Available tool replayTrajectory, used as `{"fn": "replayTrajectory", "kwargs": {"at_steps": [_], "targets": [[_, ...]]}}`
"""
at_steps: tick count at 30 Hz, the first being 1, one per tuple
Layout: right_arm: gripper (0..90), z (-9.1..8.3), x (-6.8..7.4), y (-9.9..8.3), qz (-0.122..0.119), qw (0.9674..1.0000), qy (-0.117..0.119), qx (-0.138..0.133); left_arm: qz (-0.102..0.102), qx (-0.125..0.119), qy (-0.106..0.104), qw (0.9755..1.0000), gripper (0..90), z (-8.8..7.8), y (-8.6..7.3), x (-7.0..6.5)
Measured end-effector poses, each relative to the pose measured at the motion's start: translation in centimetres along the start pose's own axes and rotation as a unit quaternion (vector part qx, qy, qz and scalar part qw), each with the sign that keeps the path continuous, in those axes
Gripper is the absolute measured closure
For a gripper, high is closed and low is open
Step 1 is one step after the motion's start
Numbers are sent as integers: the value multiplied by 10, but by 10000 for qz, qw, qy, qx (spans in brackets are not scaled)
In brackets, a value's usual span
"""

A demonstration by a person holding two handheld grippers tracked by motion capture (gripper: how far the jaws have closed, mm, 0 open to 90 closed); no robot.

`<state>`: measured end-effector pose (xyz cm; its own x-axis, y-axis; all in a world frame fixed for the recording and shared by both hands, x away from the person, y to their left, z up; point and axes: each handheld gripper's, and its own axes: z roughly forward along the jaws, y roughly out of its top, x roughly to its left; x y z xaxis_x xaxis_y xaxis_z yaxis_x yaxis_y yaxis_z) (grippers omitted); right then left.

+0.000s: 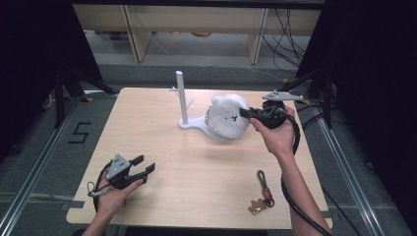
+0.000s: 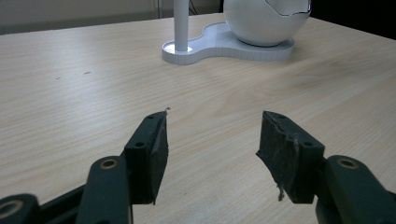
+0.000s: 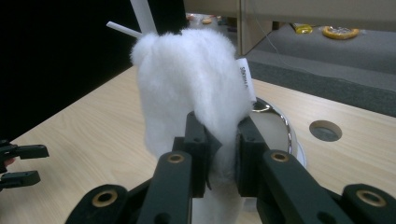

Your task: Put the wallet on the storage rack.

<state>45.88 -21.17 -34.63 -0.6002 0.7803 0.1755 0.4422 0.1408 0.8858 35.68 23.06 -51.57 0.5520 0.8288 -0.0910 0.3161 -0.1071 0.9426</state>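
Note:
A white fluffy plush cover (image 1: 227, 116) with small dark dots and a bead chain on its left edge drapes over the round white ball of a stand (image 1: 189, 123). The stand's thin pole (image 1: 181, 96) rises just left of it. My right gripper (image 1: 244, 113) comes in from the right and is shut on the plush's edge; in the right gripper view the pads (image 3: 223, 144) pinch white fur (image 3: 191, 88), with a label at its side. My left gripper (image 1: 144, 164) rests at the table's front left, open and empty, its jaws (image 2: 212, 140) pointing toward the stand's ball (image 2: 266, 21).
A keyring with a green strap and a small brown bear (image 1: 262, 192) lies near the front right edge. The wooden table (image 1: 206, 167) stands between dark frames on both sides, with shelving legs behind it. A round hole (image 3: 325, 130) shows in the tabletop beyond the ball.

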Motion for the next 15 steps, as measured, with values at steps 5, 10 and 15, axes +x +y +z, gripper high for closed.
{"fn": "replayTrajectory", "kwargs": {"at_steps": [5, 10, 15], "targets": [[795, 5, -5, 4, -28, 10000, -18, 71, 14, 49, 47, 10000, 416, -2, 0, 0], [794, 11, -9, 7, 3, 9999, -98, 61, 18, 27, 40, 10000, 415, -2, 0, 0], [794, 16, -14, 10, -12, 9997, -209, 127, 6, 25, 38, 10000, 415, -3, 0, 0]]}}
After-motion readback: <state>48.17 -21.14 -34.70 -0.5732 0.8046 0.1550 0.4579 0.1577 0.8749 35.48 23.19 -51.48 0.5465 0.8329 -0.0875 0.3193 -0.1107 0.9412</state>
